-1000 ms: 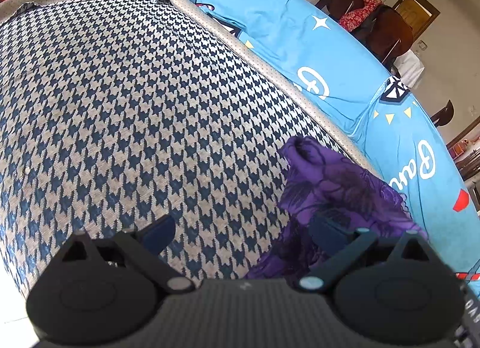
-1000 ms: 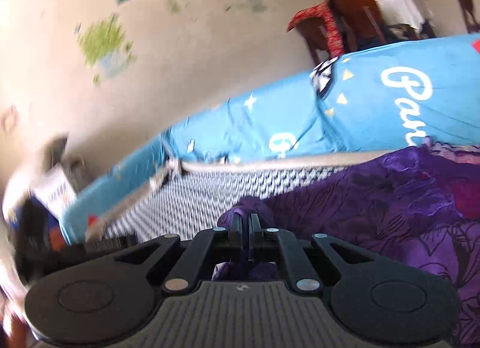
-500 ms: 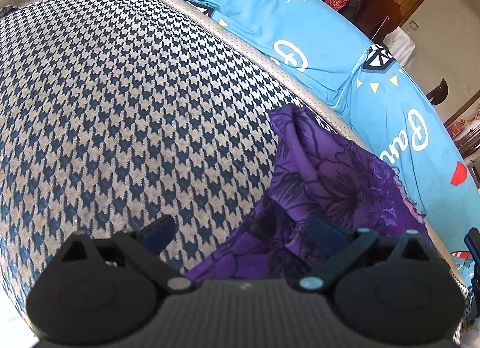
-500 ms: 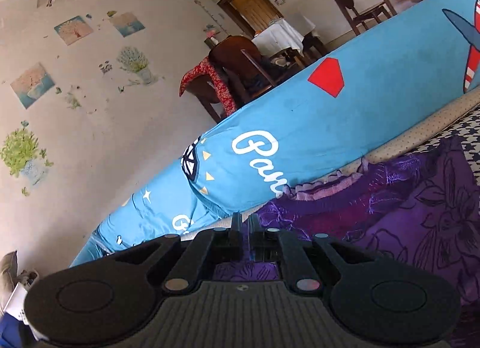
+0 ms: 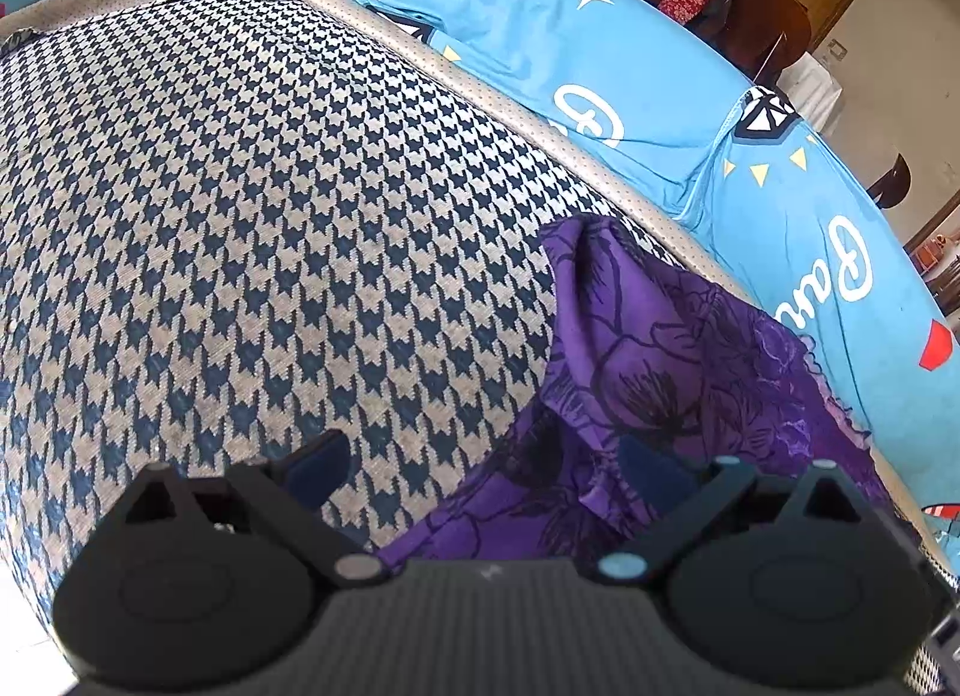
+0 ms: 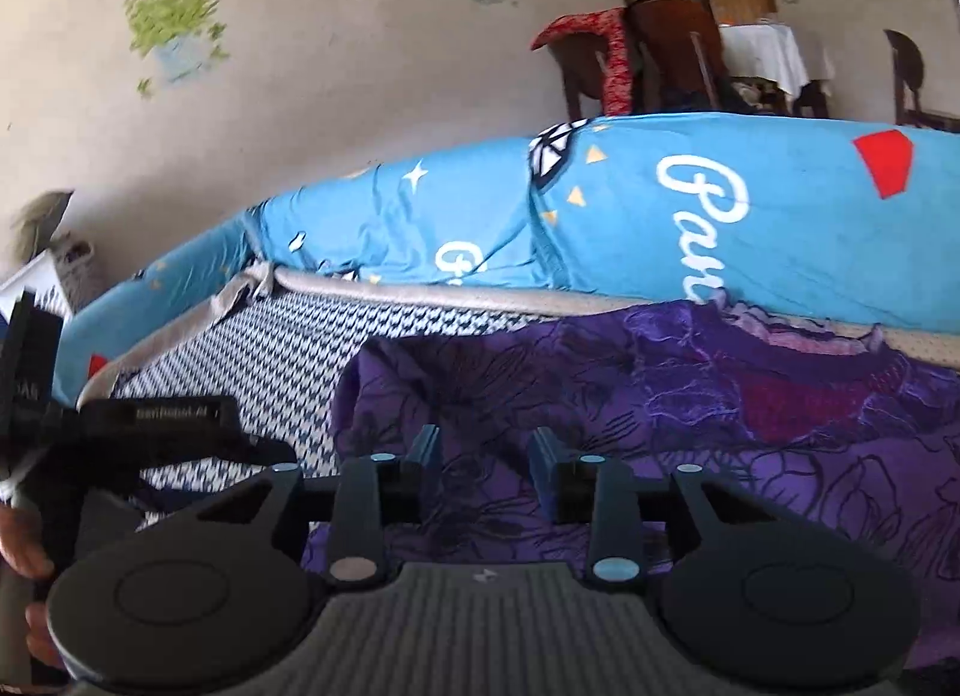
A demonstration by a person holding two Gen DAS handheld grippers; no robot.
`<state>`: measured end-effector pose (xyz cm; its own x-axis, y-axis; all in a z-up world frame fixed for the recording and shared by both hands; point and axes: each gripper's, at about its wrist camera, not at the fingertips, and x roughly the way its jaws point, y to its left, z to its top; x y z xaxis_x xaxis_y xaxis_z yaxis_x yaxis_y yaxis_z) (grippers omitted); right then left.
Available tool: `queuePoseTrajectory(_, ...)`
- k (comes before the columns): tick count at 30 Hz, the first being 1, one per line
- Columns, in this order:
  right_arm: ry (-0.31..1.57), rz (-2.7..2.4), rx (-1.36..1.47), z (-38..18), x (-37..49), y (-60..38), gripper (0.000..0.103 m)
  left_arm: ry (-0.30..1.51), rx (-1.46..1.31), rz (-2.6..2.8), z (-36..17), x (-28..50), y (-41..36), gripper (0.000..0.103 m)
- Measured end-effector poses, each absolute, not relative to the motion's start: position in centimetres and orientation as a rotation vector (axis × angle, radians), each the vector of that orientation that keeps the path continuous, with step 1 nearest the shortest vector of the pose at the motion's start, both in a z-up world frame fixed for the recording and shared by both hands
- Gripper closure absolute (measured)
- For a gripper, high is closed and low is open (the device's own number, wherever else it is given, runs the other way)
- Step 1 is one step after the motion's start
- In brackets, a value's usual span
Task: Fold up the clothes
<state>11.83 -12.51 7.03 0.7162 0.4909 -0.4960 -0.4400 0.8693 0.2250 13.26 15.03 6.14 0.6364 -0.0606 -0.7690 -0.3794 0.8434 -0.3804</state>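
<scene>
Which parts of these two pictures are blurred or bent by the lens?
Right wrist view: the wall stickers at upper left are smeared by motion; the purple floral garment stays fairly sharp. Left wrist view: sharp, but the fisheye bulges the houndstooth seat cover and curves the blue printed cushion.

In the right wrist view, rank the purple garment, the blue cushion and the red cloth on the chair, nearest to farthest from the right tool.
1. Purple garment: directly beneath and ahead of the open right tool.
2. Blue cushion: behind the garment, along the seat's back.
3. Red cloth: draped on a chair beyond the cushion.
</scene>
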Motion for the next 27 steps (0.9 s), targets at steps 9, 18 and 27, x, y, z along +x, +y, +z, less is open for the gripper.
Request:
queuePoseTrajectory(9, 0.578, 0.581, -0.267, 2.9, 10.3, -6.3, 0.039, 0.873, -0.580, 0.213, 6.2, 12.6, 17.0, 0.003)
queuePoseTrajectory(18, 0.557, 0.499, -0.355, 0.7, 11.8, -4.6, 0.077, 0.878, -0.607, 0.216, 6.0, 12.0, 18.4, 0.003)
queuePoseTrajectory(27, 0.554, 0.475, 0.223, 4.3, 14.9, -11.2, 0.095, 0.899, -0.583, 0.207, 5.6, 12.4, 17.8, 0.003)
